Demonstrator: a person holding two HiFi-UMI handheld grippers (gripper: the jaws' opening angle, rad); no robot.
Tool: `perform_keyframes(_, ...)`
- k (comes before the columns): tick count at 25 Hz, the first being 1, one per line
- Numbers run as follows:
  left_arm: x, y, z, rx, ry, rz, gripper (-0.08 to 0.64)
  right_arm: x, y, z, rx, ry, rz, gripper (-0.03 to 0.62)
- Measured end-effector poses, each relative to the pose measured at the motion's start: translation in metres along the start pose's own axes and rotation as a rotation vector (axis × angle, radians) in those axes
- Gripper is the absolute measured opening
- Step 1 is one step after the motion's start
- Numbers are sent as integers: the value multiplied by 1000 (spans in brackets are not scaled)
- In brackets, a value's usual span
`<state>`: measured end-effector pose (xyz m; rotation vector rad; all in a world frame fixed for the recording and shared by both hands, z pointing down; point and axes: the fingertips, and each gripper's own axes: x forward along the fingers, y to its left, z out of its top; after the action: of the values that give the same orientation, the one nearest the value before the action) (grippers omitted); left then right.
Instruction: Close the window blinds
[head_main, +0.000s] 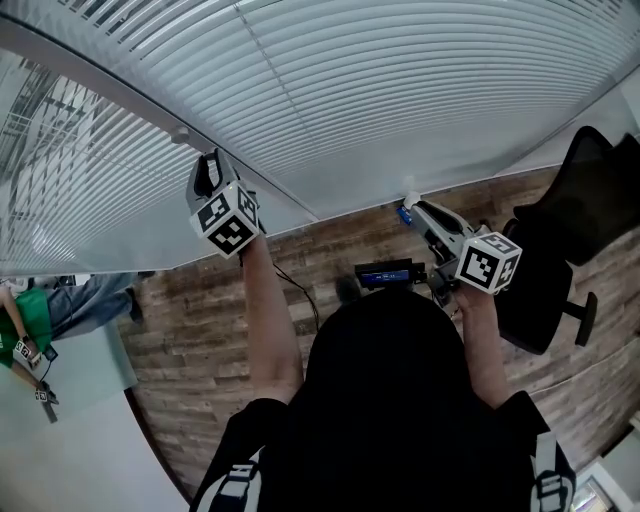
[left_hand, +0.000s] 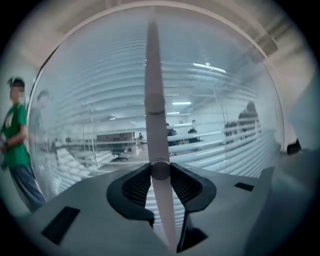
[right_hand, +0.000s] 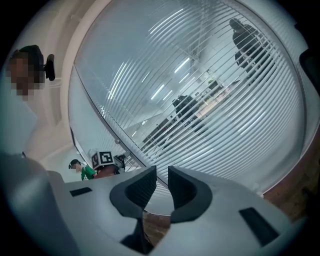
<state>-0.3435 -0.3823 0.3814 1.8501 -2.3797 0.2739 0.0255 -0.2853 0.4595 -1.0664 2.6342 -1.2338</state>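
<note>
The white horizontal-slat window blinds (head_main: 400, 90) are filling the upper part of the head view, hanging in front of glass straight ahead of the person. On the left, beyond a grey slanting frame bar (head_main: 120, 95), a second panel of slats (head_main: 80, 180) is standing tilted open, with room showing through its gaps. In the left gripper view the slats (left_hand: 225, 135) are also lying open enough for an office with desks and ceiling lights to show through.

The left gripper (head_main: 212, 165) is being held high, close against the blinds near the frame bar. Its black jaws are clamping a pale, slender, upright blind wand (left_hand: 155, 115), one pad pressing each side of the rod. The wand is running from above the jaws down between them.

The right gripper (head_main: 408, 205) is being held lower, pointing at the bottom edge of the blinds, where they are meeting the brown wood-plank floor (head_main: 200, 330). Its jaws are standing a narrow gap apart with nothing between them; the slats (right_hand: 215, 100) are lying well beyond them.

At far left a bystander in a green shirt (head_main: 25, 315) is standing apart from the person. The floor between them is lying bare. At far right a black office chair (head_main: 570, 220) is sitting near the right gripper, crowding that side.
</note>
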Motion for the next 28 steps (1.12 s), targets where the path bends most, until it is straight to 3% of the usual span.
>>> perform_keyframes(3, 2, -3, -3, 422, 48, 128, 137, 0, -1, 0, 0, 0, -1, 75)
perform_keyframes(4, 3, -5, -3, 523, 56, 158, 137, 0, -1, 0, 0, 1, 0, 75)
perform_keyframes(5, 3, -6, -3, 577, 57, 173, 137, 0, -1, 0, 0, 2, 1, 75)
perform_keyframes(6, 3, -6, -2, 578, 53, 171, 137, 1, 0, 0, 0, 3, 2, 75)
perform_keyframes(8, 2, -7, -1, 440, 29, 112, 137, 1, 1, -1, -1, 5, 5, 75)
perform_keyframes(13, -5, -8, -2, -260, -29, -104, 178, 2, 2, -1, -3, 6, 9, 75)
perform_keyframes(15, -4, -2, 0, -398, -48, -129, 178, 2, 2, -1, -2, 4, 8, 75)
perform_keyframes(17, -2, 1, 2, -414, -53, -123, 176, 1, 1, -2, 1, 3, 4, 75)
perform_keyframes(19, -1, 2, 0, -335, -39, -90, 138, 0, 0, -2, 3, 2, 2, 75)
perform_keyframes(21, 0, 1, -2, -167, -13, -37, 137, 0, -1, -2, 2, -1, 0, 75)
perform_keyframes(23, 1, -1, -3, 61, 16, 31, 137, -1, -1, -1, 2, -2, -2, 75)
perform_keyframes(26, 3, -3, -5, 473, 49, 152, 137, -1, -1, -1, 1, 0, -1, 75)
perform_keyframes(27, 3, -4, -6, 579, 54, 182, 137, 0, -1, -2, 0, 2, 1, 75)
perform_keyframes(28, 3, -5, -6, 637, 55, 197, 137, 0, 0, -2, 0, 4, 4, 75)
